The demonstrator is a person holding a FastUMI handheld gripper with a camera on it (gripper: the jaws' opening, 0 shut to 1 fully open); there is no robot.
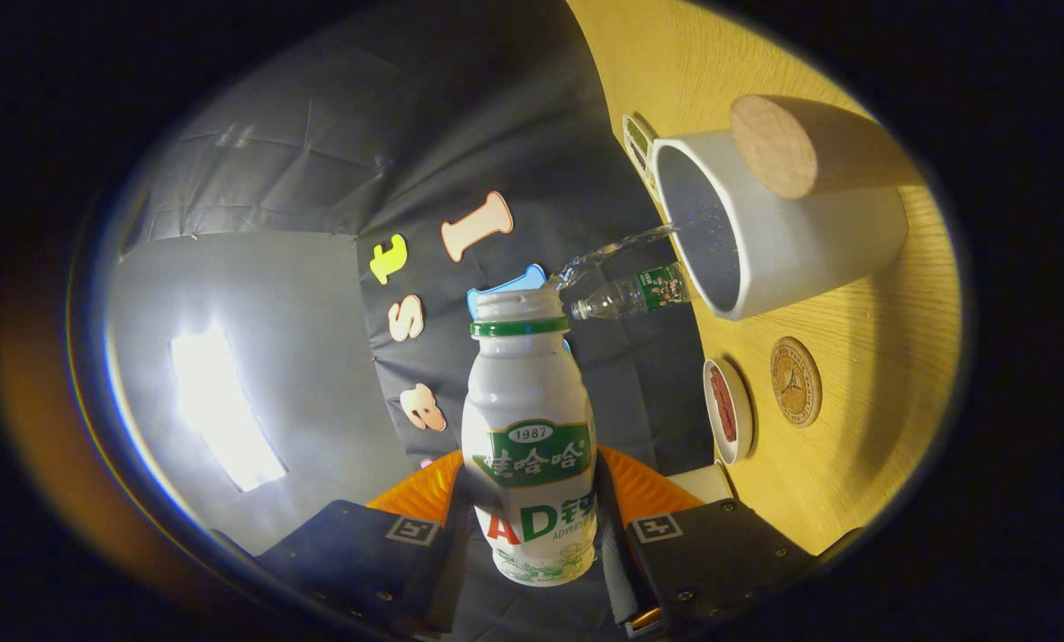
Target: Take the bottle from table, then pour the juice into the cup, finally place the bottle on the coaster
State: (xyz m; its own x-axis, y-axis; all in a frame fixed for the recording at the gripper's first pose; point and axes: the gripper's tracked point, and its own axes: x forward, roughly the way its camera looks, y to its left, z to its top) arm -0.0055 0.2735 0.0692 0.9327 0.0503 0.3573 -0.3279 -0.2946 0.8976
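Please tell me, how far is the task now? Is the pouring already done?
Done: the bottle is off the table, clamped between both fingers of the gripper. In hand: the gripper is rolled sideways and a stream runs from the bottle's mouth into the white cup. Left: righting the bottle and setting it on the round coaster, which is bare.

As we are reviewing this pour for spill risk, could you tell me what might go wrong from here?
The stream enters the white cup right at its near rim, so a slight wobble could spill onto the wooden table. The gripper holds the bottle low on its body; tilted, it might slip.
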